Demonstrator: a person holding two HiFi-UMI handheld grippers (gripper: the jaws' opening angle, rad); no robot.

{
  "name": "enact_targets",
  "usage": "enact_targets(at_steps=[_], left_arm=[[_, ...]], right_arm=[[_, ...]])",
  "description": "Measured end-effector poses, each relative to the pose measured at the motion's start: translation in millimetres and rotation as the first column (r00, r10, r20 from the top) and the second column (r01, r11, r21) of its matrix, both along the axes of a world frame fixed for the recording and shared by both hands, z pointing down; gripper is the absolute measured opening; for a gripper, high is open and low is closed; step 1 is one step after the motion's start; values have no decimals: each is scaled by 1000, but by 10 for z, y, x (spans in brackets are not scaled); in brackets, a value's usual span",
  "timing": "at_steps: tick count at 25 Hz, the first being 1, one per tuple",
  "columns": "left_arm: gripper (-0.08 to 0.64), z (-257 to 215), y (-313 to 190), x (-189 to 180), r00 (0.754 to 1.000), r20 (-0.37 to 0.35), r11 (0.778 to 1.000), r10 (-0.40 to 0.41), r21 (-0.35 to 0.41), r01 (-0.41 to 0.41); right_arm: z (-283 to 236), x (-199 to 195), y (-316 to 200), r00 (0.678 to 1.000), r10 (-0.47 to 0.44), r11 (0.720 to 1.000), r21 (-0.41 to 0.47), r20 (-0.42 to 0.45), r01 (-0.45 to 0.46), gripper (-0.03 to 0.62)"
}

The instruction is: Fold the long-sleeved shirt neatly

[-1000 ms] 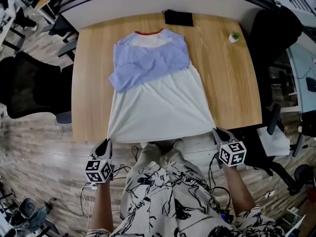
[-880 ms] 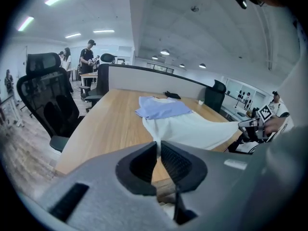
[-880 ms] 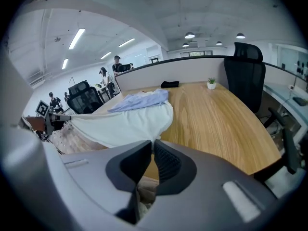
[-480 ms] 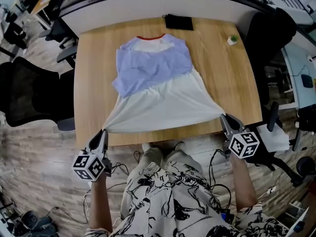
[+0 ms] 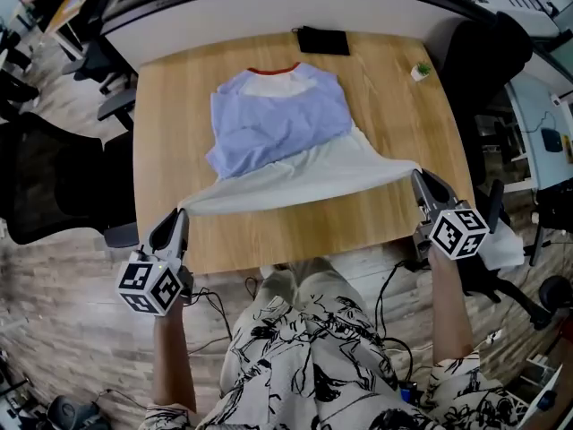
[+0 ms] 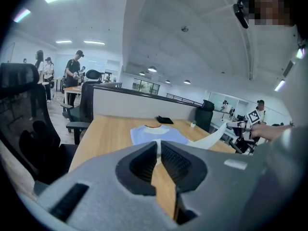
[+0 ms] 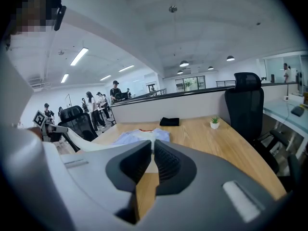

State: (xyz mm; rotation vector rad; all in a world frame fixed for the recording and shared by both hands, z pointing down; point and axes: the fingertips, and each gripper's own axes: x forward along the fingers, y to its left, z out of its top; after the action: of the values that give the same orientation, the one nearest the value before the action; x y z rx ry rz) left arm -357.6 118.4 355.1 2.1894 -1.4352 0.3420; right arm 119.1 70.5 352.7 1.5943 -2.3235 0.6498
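The long-sleeved shirt (image 5: 279,124) lies on the wooden table (image 5: 394,218), red collar at the far end, its light blue sleeves folded across the white body. Its bottom hem (image 5: 295,184) hangs stretched in the air above the tabletop between my two grippers. My left gripper (image 5: 182,214) is shut on the hem's left corner and my right gripper (image 5: 417,176) on the right corner. In the left gripper view white cloth is pinched in the left gripper (image 6: 157,149). The right gripper view shows the right gripper (image 7: 153,147) likewise closed on white cloth.
A black pouch (image 5: 324,39) lies at the table's far edge and a small potted plant (image 5: 422,69) at its far right corner. Black office chairs stand at the left (image 5: 54,177) and right (image 5: 488,52). People stand in the background (image 6: 73,73).
Both grippers have risen and moved forward over the table. The hem has come up off the near edge and travelled toward the collar, still taut between them.
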Motion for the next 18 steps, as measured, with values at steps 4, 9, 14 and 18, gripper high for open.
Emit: enact_targets(at_steps=[4, 9, 14, 18], left_arm=[[32, -100, -268, 0, 1000, 14, 1000, -8, 12, 8], [32, -174, -656, -58, 999, 28, 1000, -31, 5, 31], [32, -268, -993, -28, 997, 49, 999, -54, 6, 54], [31, -331, -1246, -4, 996, 68, 998, -63, 20, 62]], right_arm=[[-50, -4, -288, 1000, -17, 1000, -2, 12, 17, 31], [-49, -15, -726, 999, -44, 999, -14, 19, 44, 31], [-98, 13, -1125, 997, -71, 997, -10, 28, 72, 31], [-153, 26, -1416, 995, -97, 995, 7, 29, 97, 31]])
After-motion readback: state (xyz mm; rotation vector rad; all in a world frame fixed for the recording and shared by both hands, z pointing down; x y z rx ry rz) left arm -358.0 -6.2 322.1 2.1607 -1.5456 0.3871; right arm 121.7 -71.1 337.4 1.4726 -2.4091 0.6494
